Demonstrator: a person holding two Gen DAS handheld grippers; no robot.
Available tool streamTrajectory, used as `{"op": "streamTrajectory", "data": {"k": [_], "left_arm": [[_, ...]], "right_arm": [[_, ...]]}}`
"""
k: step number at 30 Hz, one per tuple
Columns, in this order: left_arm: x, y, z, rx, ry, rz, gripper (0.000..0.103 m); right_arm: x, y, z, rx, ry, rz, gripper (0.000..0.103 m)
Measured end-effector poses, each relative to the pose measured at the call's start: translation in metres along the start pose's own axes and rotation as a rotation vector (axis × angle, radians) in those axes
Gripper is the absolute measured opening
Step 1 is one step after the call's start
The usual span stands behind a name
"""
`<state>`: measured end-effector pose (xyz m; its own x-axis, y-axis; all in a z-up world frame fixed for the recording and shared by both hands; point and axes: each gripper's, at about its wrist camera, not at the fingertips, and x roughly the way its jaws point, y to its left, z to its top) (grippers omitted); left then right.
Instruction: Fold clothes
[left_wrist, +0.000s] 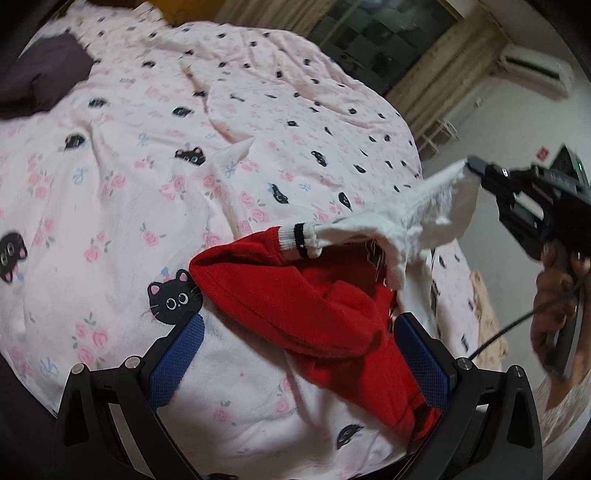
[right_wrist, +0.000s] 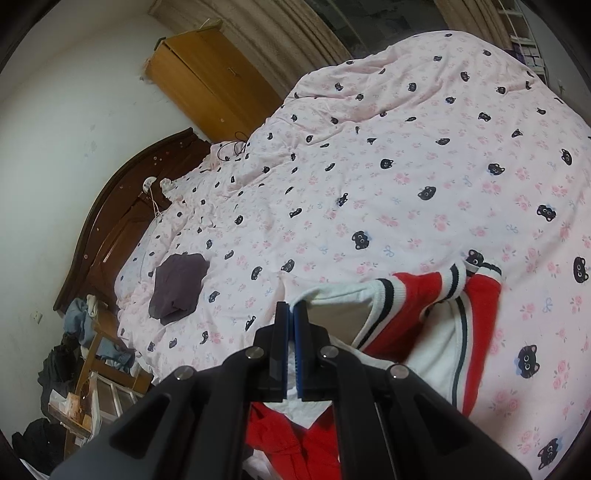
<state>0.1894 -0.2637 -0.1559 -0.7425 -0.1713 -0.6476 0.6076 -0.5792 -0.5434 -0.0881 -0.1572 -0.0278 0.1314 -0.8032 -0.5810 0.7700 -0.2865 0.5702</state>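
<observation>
Right gripper (right_wrist: 291, 314): blue pads pressed together on a white edge of the red-and-white garment (right_wrist: 424, 325), which hangs from them and spreads to the right onto the bed (right_wrist: 369, 177). Striped cuffs lie at the garment's far edge. Bed cover is pink with black cat faces. A folded dark garment (right_wrist: 179, 284) lies well apart, left. Dark wooden headboard (right_wrist: 122, 225) and wardrobe (right_wrist: 210, 81) behind.

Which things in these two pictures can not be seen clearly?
- Red and white garment: its type and full shape; bunched, cut off by the left hand-held gripper in the left wrist view.
- Held white edge: the pinch hidden between the right hand-held gripper fingers.
- Dark folded cloth: too small to identify.
</observation>
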Motion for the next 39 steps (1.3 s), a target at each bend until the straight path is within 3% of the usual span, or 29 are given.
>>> {"op": "streamTrajectory", "data": {"k": [4, 5, 6, 8, 12, 16, 26, 30, 34, 39], "left_arm": [[0.004, 0.007, 0.006, -0.101, 0.008, -0.029, 0.099], [0.005, 0.007, 0.007, -0.105, 0.013, -0.028, 0.09], [0.006, 0.006, 0.008, -0.094, 0.022, -0.023, 0.063], [0.009, 0.003, 0.01, -0.073, 0.041, -0.015, 0.027], [0.013, -0.001, 0.008, -0.056, 0.064, -0.032, 0.017], [-0.001, -0.002, 0.01, -0.037, 0.034, -0.064, 0.011], [-0.051, -0.031, 0.02, 0.15, -0.069, -0.054, 0.01], [-0.056, -0.029, 0.026, 0.176, -0.067, -0.034, 0.009], [-0.057, -0.004, 0.033, 0.13, -0.059, 0.012, 0.009], [-0.064, 0.032, 0.041, 0.061, -0.062, 0.063, 0.009]], "right_arm": [[0.002, -0.004, -0.003, 0.006, 0.008, -0.002, 0.003], [0.001, -0.005, -0.003, 0.008, 0.009, -0.003, 0.003], [0.001, -0.006, -0.003, 0.01, 0.009, -0.005, 0.003], [-0.001, -0.007, -0.002, 0.011, 0.008, -0.006, 0.003], [-0.005, -0.006, 0.003, 0.008, 0.0, -0.002, 0.003], [-0.012, 0.001, 0.013, -0.005, -0.025, -0.001, 0.003], [0.001, 0.033, 0.07, -0.052, -0.057, 0.0, 0.003], [0.038, 0.048, 0.102, -0.065, -0.033, -0.024, 0.003], [0.094, 0.062, 0.126, -0.078, 0.025, -0.055, 0.003], [0.176, 0.09, 0.131, -0.131, 0.123, -0.093, 0.003]]}}
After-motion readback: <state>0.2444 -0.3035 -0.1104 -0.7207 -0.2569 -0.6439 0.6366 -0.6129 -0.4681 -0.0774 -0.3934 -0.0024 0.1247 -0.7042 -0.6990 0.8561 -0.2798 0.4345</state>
